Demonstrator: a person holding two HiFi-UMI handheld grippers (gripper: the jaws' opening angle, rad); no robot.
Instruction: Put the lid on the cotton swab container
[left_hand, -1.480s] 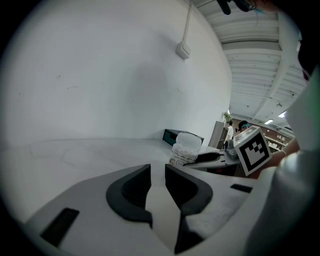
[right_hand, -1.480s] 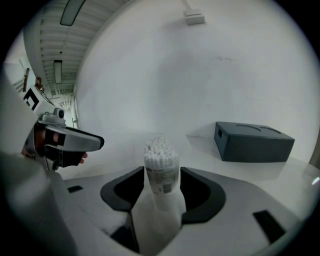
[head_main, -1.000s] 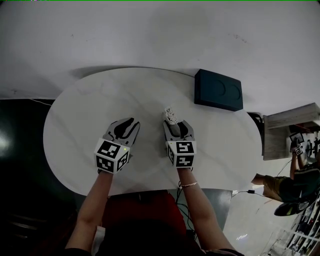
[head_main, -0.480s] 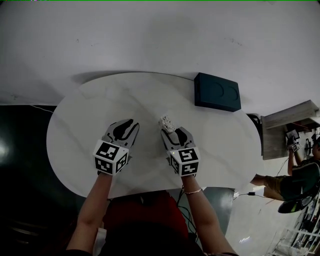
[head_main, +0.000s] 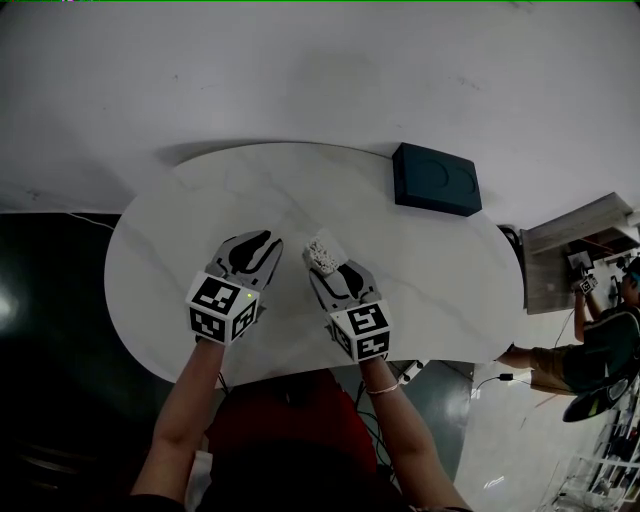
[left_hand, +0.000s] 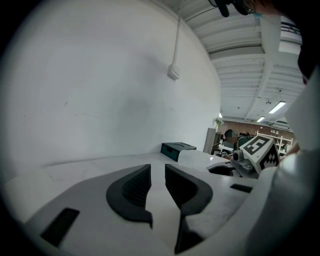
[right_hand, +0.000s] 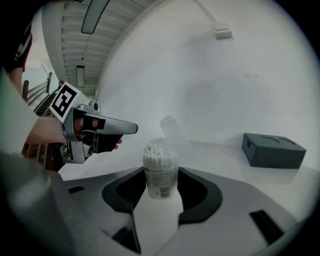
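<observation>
Head view: a white oval table (head_main: 300, 190) carries a dark box (head_main: 436, 180) at its far right edge. Over the middle of the table, the right gripper (head_main: 330, 268) clamps the swab container (head_main: 320, 252), with the left gripper (head_main: 252, 243) just beside it.

Left gripper view: the left gripper (left_hand: 157, 170) has its jaws nearly together, and nothing shows between them.

Right gripper view: the right gripper (right_hand: 160, 181) presses both pads on the upright container (right_hand: 160, 170), whose swab tips are uncovered.
</observation>
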